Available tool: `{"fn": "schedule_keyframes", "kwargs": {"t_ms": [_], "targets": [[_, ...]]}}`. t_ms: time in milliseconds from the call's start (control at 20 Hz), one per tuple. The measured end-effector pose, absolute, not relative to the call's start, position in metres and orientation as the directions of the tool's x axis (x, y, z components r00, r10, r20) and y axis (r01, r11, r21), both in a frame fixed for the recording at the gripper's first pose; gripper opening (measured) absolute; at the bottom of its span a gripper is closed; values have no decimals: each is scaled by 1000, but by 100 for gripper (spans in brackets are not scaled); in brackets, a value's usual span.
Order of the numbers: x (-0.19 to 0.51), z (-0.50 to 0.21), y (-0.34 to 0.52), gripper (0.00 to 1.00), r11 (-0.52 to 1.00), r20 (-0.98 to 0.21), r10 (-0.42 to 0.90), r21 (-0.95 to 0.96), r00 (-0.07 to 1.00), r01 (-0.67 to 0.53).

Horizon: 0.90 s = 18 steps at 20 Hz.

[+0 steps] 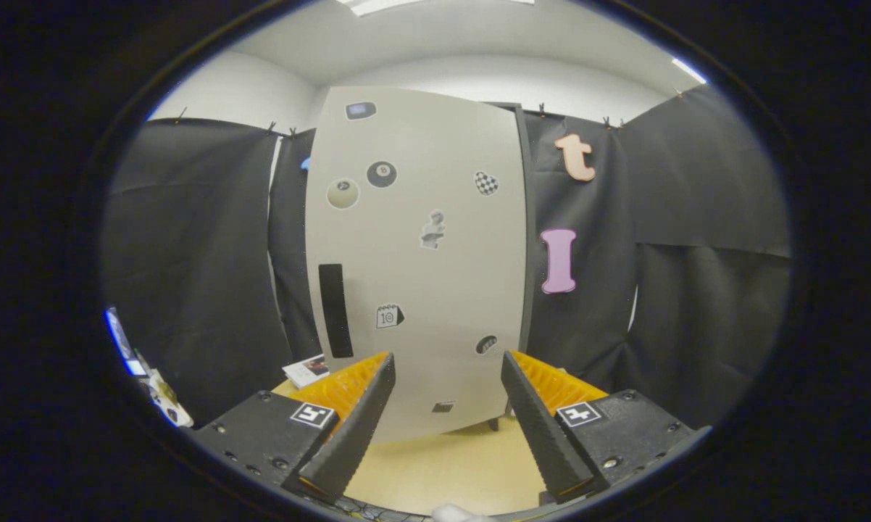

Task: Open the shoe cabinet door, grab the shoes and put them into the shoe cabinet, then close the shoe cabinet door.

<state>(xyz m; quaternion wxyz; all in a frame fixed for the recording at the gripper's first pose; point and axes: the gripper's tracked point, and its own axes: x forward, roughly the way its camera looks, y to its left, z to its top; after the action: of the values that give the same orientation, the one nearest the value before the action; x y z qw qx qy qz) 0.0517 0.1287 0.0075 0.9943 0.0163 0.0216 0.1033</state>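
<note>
The tall pale-grey shoe cabinet door [421,261], dotted with stickers, stands upright and seemingly shut, black handle at its left.

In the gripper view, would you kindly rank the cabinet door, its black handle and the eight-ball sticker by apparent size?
1. Cabinet door, beyond the open tongs.
2. Black handle.
3. Eight-ball sticker, about as big as the pale ball sticker beside it.

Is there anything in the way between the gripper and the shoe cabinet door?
No, nothing visible stands in the way. The gripper is open, its fingers apart and holding nothing. Beyond them stands the closed shoe cabinet door, with its dark handle to the left and only bare floor before it.
</note>
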Motion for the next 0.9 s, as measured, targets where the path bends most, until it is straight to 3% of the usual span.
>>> {"fn": "schedule_keyframes", "kwargs": {"t_ms": [900], "targets": [[0,-6,66,97,998,-44,57,35,997,-56]]}}
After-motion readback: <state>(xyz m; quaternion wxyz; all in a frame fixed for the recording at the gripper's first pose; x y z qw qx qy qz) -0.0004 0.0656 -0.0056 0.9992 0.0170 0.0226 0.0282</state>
